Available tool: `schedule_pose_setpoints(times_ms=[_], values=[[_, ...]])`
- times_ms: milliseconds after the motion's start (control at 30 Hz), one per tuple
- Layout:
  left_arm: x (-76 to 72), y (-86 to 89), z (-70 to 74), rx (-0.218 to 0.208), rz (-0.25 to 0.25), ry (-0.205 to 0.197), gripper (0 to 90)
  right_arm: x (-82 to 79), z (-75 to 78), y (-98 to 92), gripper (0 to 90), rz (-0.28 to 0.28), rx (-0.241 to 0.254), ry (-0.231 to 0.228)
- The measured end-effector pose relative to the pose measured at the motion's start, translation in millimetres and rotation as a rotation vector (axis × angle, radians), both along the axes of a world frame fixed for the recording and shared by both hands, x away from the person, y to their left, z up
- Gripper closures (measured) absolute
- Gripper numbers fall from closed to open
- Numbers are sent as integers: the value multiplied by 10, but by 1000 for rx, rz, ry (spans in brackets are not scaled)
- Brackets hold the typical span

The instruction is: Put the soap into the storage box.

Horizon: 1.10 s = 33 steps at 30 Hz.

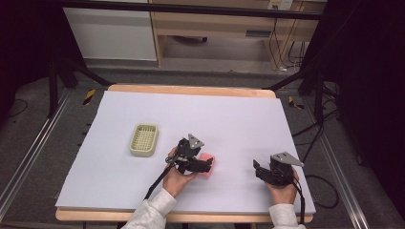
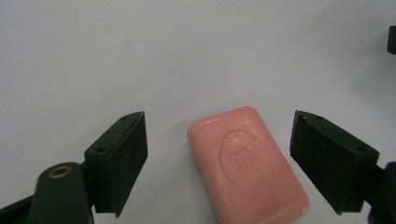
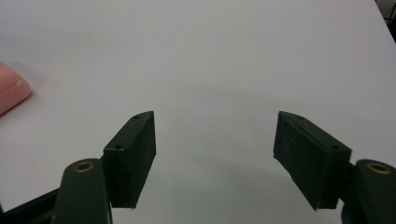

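1. Soap (image 2: 247,165), a pink bar, lies flat on the white table sheet (image 1: 229,114) near the front middle, between the two hands.
2. From the high view the bar (image 1: 207,164) is half hidden behind the left gripper (image 1: 203,164), which a hand (image 1: 177,177) in a pale sleeve holds just over it; a pink edge shows past the black body.
3. Closer in, the left gripper view gives what the high view hides: an oval stamp with raised lettering on the top face of the soap, and rounded corners. I cannot read the lettering.
4. That same view shows the left gripper (image 2: 217,140) with its jaws spread wide, one on each side of the bar, with bare sheet between each pad and the soap. Nothing is grasped.
5. In the right gripper view the right gripper (image 3: 215,140) has its jaws apart over bare sheet, with nothing between them; one pink corner of the soap (image 3: 11,91) shows at the left edge.
6. From above, the right gripper (image 1: 260,171) sits well to the right of the bar, held by the other hand (image 1: 282,188).
7. Farther left and back on the sheet stands a pale green basket (image 1: 144,140) with a mesh floor; it appears to hold nothing, and it is apart from the soap.
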State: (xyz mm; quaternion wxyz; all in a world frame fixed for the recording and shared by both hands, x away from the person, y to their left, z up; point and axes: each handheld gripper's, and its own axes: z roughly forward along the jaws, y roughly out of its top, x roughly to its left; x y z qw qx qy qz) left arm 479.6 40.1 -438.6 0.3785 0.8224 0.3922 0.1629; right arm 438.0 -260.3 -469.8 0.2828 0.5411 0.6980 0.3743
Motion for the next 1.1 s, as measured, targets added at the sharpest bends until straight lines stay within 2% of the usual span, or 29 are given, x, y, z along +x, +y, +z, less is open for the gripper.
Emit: schedule_pose_setpoints(times_ms=[33,167,267,367,633,833,967,1100], values=[[2,-12,-19,15,-1,4,179,4,-4,-1,298,1,-5,-2],[13,-31,-44,14,0,12,177,5,-6,2,302,-1,-4,3],[24,-47,-64,33,-10,25,174,5,-7,0,304,-1,-3,4],[27,-62,-79,28,-8,30,173,5,-7,0,305,0,-2,4],[44,-119,-139,50,-23,66,171,7,-8,1,307,3,1,7],[45,-151,-170,52,-17,85,171,11,-12,2,308,5,-2,7],[37,-172,-191,68,-17,93,184,11,-12,4,310,6,-3,11],[31,-197,-213,54,-9,109,215,12,-13,5,310,6,-5,11]])
